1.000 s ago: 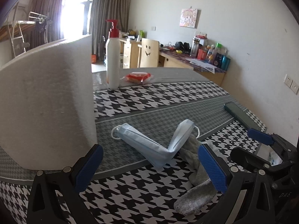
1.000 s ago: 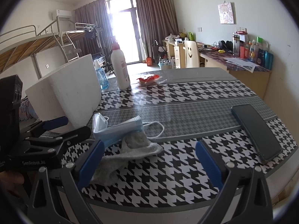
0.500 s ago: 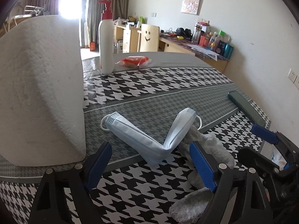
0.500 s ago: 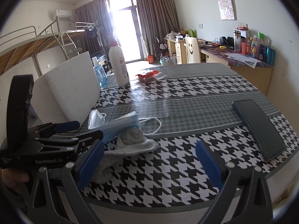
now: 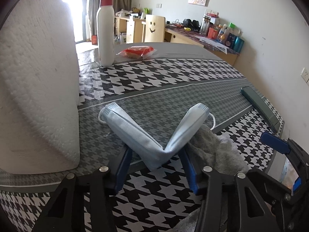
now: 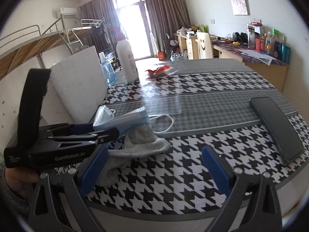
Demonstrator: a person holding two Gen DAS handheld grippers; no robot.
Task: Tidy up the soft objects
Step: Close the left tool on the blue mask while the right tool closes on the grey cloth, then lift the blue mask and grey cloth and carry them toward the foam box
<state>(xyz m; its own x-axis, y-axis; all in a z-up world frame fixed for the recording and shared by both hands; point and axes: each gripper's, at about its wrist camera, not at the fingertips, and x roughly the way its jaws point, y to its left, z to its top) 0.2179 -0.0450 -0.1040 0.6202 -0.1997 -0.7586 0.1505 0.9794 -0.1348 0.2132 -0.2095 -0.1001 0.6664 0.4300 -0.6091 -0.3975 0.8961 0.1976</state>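
Blue mask (image 5: pixel 154 137), folded into a V, lies on the bench (image 5: pixel 173 81) with its fold tip between the blue pads of the left claw (image 5: pixel 156 166); both wings rise away from the claw, ear loops showing at each far end. Left claw jaws have just been closing around the fold; the pads sit just beside the mask on either side, and whether they press it yet cannot be told, so call it still apart. Grey sock (image 5: pixel 216 150) lies crumpled right of the left claw, touching the mask's right wing, partly under it. In the right wrist view the mask (image 6: pixel 123 119) sits on top of the sock (image 6: pixel 139 145), ahead and left of the right claw (image 6: pixel 154 166). Right claw is wide open with nothing between its pads, hovering over bare houndstooth cloth. Left claw body shows side-on at the left of that view, a hand (image 6: pixel 17 177) behind it. White foam block (image 5: pixel 38 89) stands left of the left claw, near the mask. Pump bottle (image 5: pixel 105 31) and red packet (image 5: pixel 138 52) are well ahead. Dark phone (image 6: pixel 276 129) lies ahead-right of the right claw, well apart from the mask.
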